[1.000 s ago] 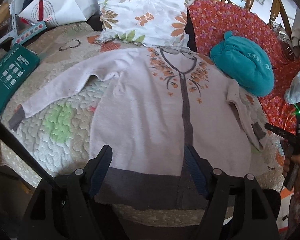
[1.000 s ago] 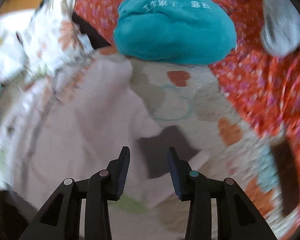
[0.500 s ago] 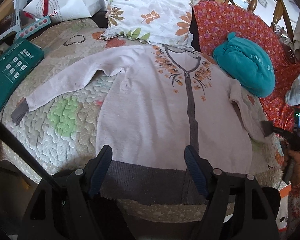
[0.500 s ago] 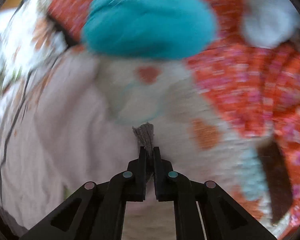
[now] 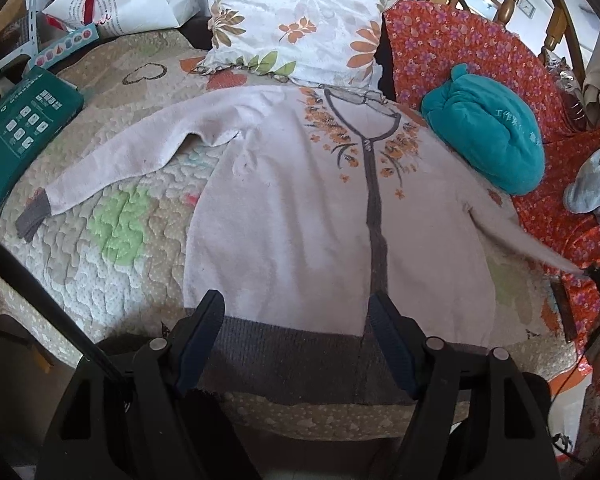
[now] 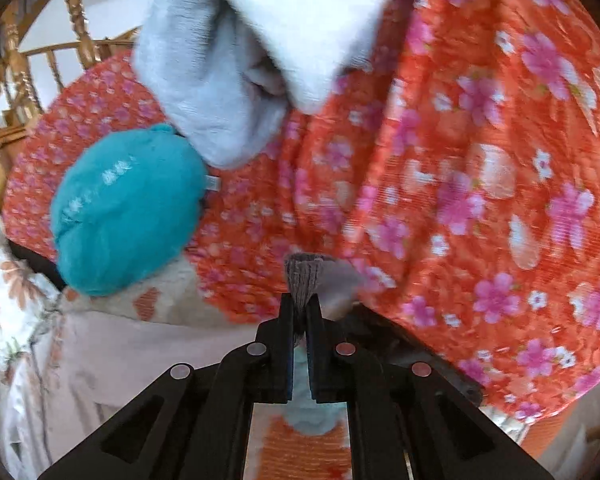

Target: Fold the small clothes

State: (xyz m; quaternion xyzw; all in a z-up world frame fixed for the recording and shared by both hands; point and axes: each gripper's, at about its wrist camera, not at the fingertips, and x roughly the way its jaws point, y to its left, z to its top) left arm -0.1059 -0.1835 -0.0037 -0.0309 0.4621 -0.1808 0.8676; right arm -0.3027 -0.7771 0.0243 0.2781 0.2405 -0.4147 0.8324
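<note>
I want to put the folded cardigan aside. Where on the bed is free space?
Free: the quilt between the green box and the cardigan, below its sleeve. Crowded: the right side, with the teal bundle and grey cloth on the red blanket.

Pale pink cardigan point(image 5: 300, 220), grey hem and zip, front up, flat on quilt, one sleeve lifted
</note>
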